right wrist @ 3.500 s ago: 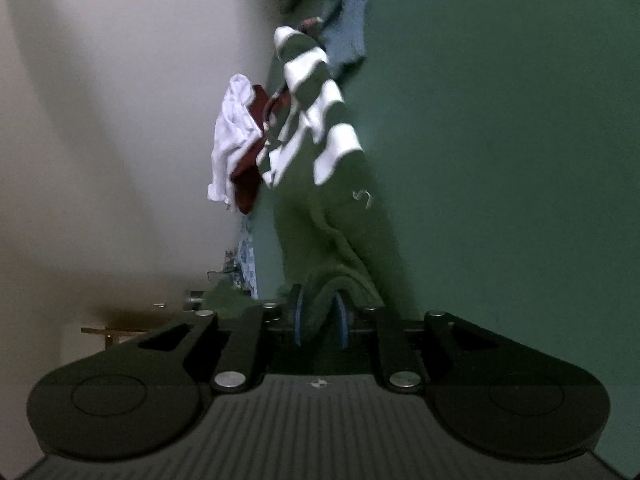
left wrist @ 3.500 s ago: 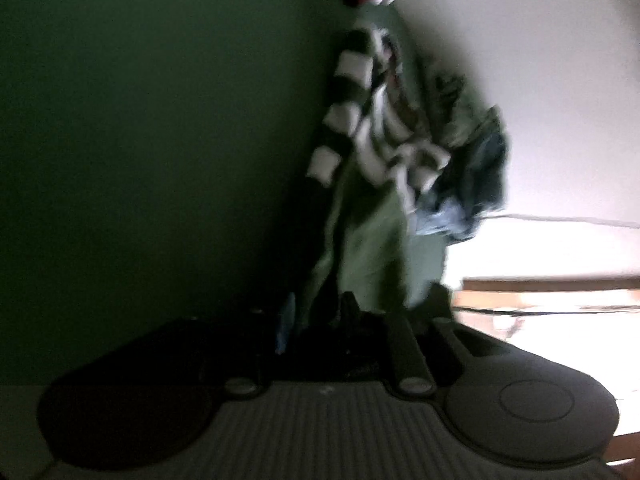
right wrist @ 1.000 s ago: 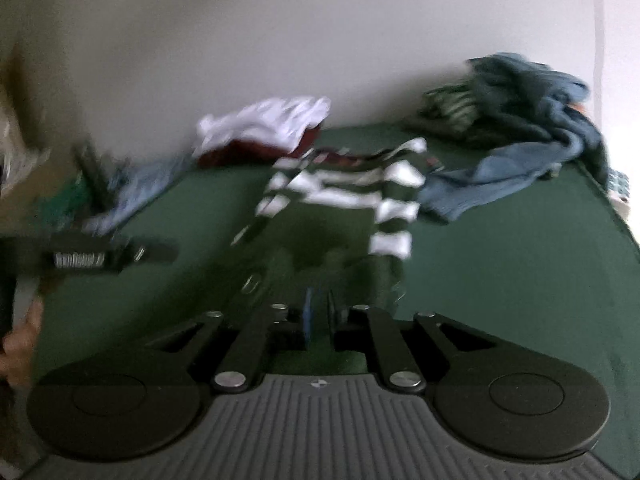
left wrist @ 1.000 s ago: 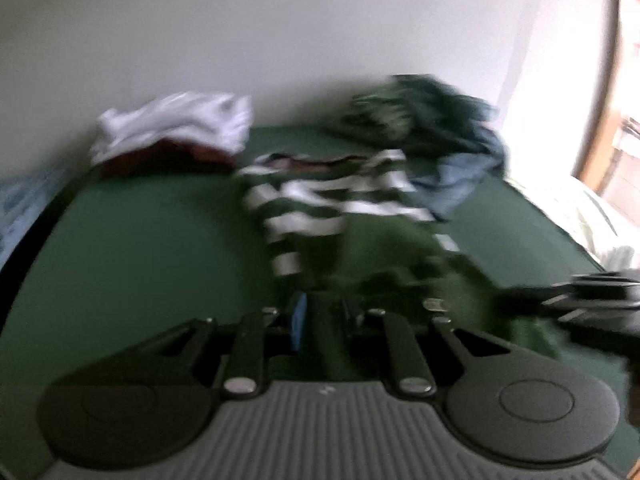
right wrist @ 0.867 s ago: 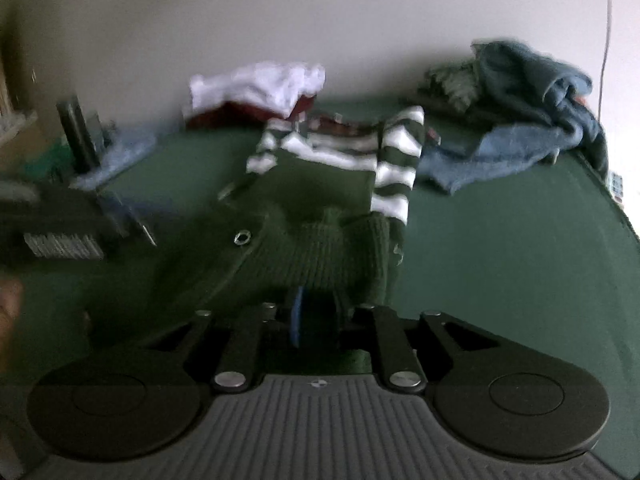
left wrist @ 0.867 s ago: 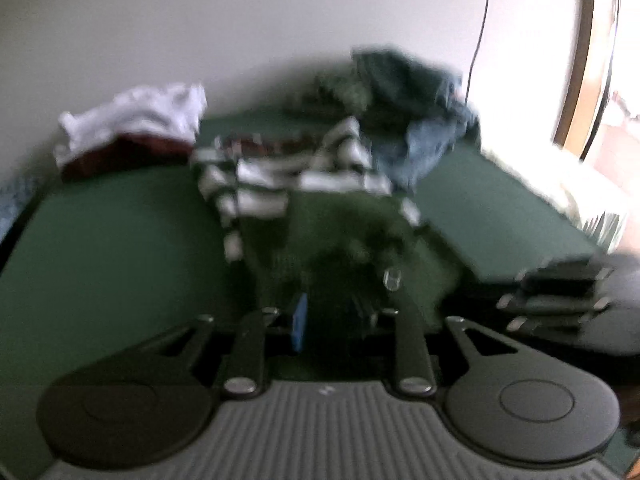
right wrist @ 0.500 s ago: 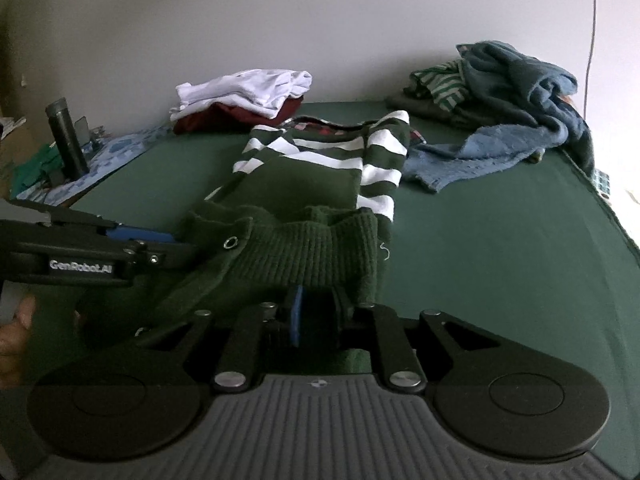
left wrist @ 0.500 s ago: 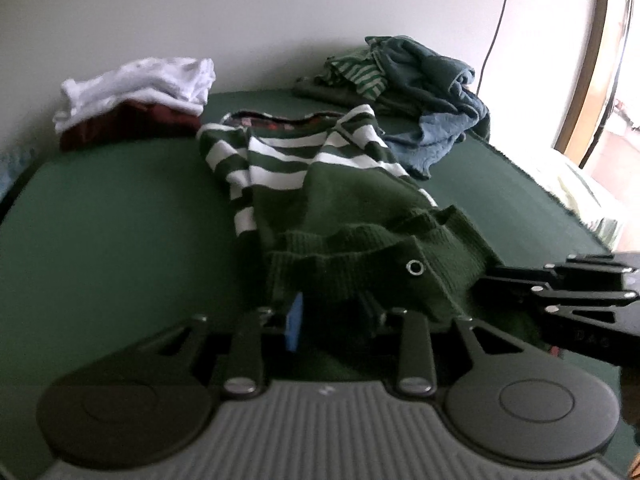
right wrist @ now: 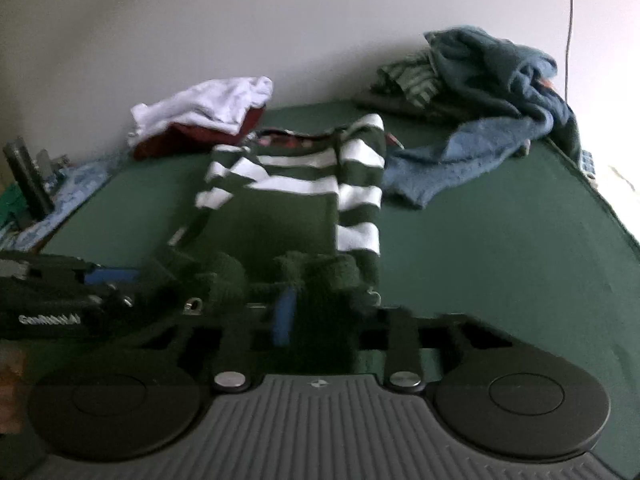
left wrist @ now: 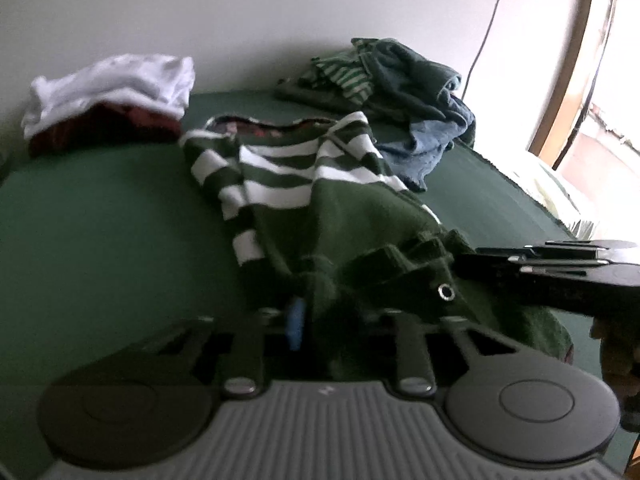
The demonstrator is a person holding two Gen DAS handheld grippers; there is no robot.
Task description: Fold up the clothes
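Observation:
A dark green sweater with white-striped shoulders and sleeves lies lengthwise on the green surface, collar toward the wall. My left gripper is closing its jaws on the near hem, and fabric fills the gap beside the blue pad. In the right wrist view the same sweater runs away from my right gripper, whose jaws are also closing on bunched hem. Each gripper shows in the other's view: the right gripper at the right edge, the left gripper at the left edge.
A folded white and maroon pile sits at the back left by the wall. A loose heap of blue and green clothes lies at the back right. Left of the surface are a patterned blue cloth and a dark upright object.
The sweater, earlier hanging stretched from both grippers, now lies on the surface. Both grippers have sunk toward the near edge and the hem has bunched between them.

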